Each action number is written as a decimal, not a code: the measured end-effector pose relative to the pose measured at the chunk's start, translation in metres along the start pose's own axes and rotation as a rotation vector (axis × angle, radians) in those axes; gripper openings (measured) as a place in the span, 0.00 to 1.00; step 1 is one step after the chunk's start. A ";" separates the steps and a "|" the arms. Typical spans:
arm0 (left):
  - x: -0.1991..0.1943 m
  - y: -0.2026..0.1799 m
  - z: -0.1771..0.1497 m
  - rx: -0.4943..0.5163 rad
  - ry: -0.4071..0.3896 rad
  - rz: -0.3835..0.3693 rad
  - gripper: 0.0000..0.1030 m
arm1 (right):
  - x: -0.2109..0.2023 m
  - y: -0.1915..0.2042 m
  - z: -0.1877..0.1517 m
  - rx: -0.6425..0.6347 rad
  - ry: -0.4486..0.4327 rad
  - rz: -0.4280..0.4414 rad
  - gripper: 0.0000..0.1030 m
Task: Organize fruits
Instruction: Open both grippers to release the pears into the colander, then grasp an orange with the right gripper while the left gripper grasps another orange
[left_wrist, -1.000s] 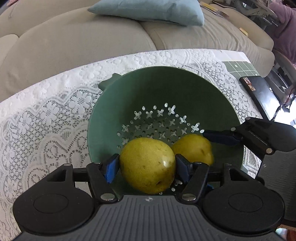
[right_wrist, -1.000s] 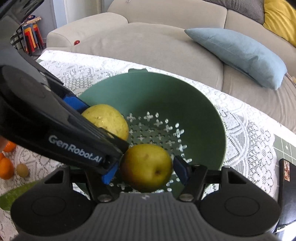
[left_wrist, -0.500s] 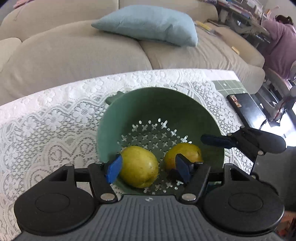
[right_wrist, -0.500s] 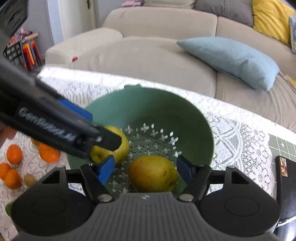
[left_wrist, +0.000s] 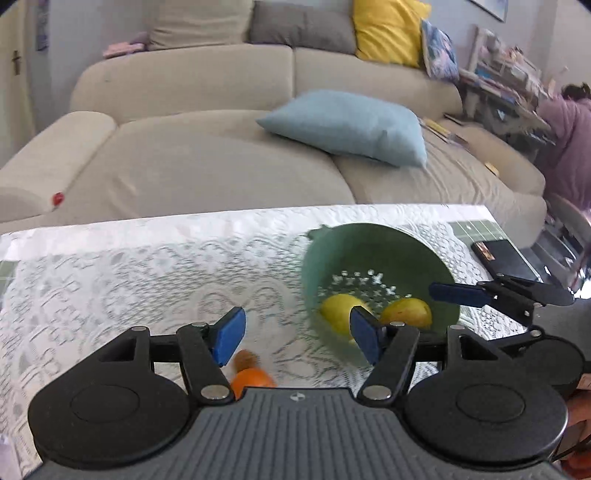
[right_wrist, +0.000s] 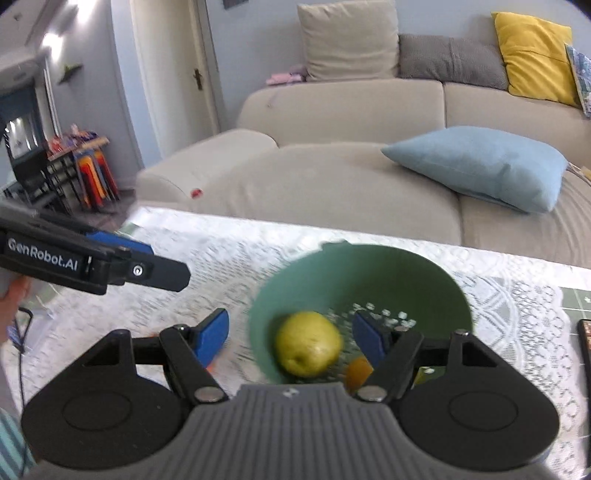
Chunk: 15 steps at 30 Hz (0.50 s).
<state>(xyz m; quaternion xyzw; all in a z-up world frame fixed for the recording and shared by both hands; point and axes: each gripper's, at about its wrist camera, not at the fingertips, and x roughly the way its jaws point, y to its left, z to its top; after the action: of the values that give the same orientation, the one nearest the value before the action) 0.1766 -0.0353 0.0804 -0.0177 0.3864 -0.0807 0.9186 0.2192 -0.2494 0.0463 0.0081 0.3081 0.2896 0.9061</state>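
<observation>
With both pears resting in the green colander at two o'clock, swing the spread, empty left hand-held gripper low toward the orange at six, while the right hand-held gripper hangs spread and empty

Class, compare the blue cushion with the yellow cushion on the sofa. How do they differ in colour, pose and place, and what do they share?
The blue cushion is pale blue; the yellow cushion is bright yellow. The blue cushion lies nearly flat on the sofa seat, nearer the table; the yellow cushion stands upright against the sofa's back. The blue cushion lies alone; the yellow cushion stands among other cushions. Both are plain, soft, squarish cushions.
</observation>
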 end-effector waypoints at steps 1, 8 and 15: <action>-0.004 0.004 -0.004 -0.008 -0.006 0.007 0.75 | -0.001 0.003 0.000 0.000 -0.007 0.012 0.69; -0.010 0.041 -0.042 -0.071 0.021 0.081 0.73 | 0.005 0.038 -0.006 -0.033 -0.010 0.092 0.69; 0.003 0.070 -0.081 -0.087 0.106 0.129 0.68 | 0.027 0.073 -0.025 -0.120 0.022 0.087 0.61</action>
<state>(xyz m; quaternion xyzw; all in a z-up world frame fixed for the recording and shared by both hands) 0.1303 0.0356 0.0145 -0.0283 0.4378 -0.0055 0.8986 0.1843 -0.1786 0.0254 -0.0359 0.2997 0.3469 0.8880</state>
